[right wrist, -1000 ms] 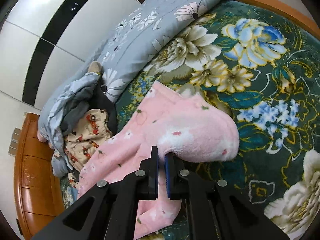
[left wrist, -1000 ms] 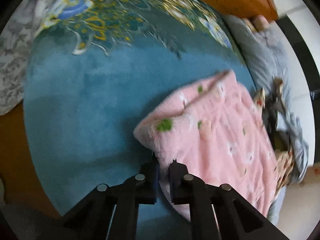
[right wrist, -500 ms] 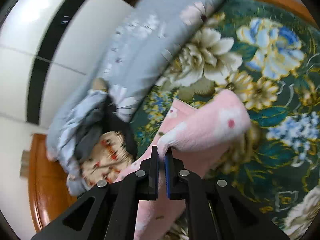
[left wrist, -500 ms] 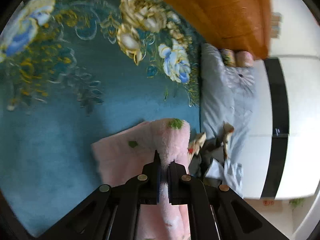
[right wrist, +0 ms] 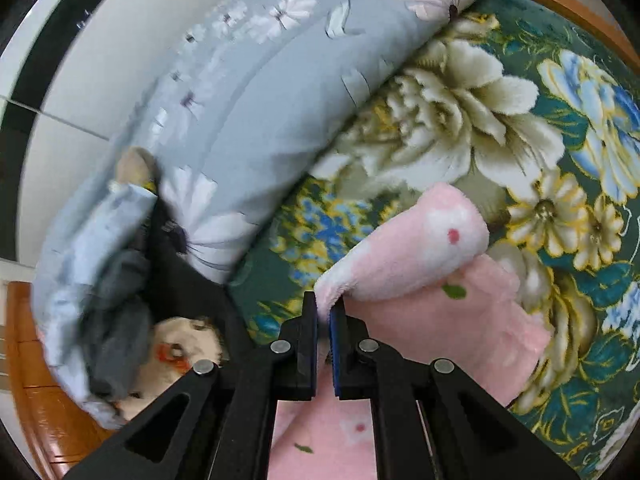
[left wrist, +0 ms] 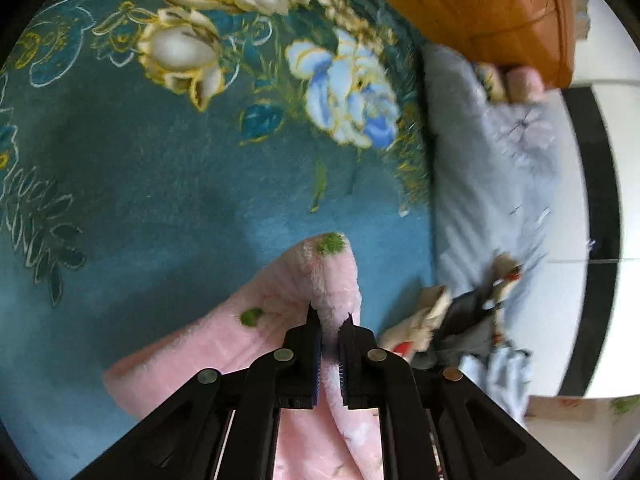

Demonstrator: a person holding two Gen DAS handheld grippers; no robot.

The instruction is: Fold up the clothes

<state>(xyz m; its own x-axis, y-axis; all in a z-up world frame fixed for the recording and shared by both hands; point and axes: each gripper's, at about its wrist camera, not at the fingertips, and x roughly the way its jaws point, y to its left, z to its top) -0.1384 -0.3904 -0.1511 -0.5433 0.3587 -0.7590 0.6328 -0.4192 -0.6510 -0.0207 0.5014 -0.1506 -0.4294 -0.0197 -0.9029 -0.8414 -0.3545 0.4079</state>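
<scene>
A fluffy pink garment [left wrist: 256, 332] with small green and white prints lies partly on the teal floral bedspread [left wrist: 160, 184]. My left gripper [left wrist: 330, 314] is shut on a raised fold of it, which stands up between the fingers. In the right wrist view, the same pink garment [right wrist: 416, 264] curls over from my right gripper [right wrist: 323, 307], which is shut on its edge. The rest of the cloth drapes down below both grippers.
A grey-blue floral quilt [right wrist: 256, 92] is bunched along the bed's side. A pile of other clothes [left wrist: 452, 320], also in the right wrist view as clothes [right wrist: 160, 320], lies beside it. An orange wooden bed frame [left wrist: 480, 8] and a white wall with a black stripe [left wrist: 596, 200] stand beyond.
Both grippers have lifted the pink garment's edges off the bedspread and carried them towards the quilt side. The cloth now folds over itself.
</scene>
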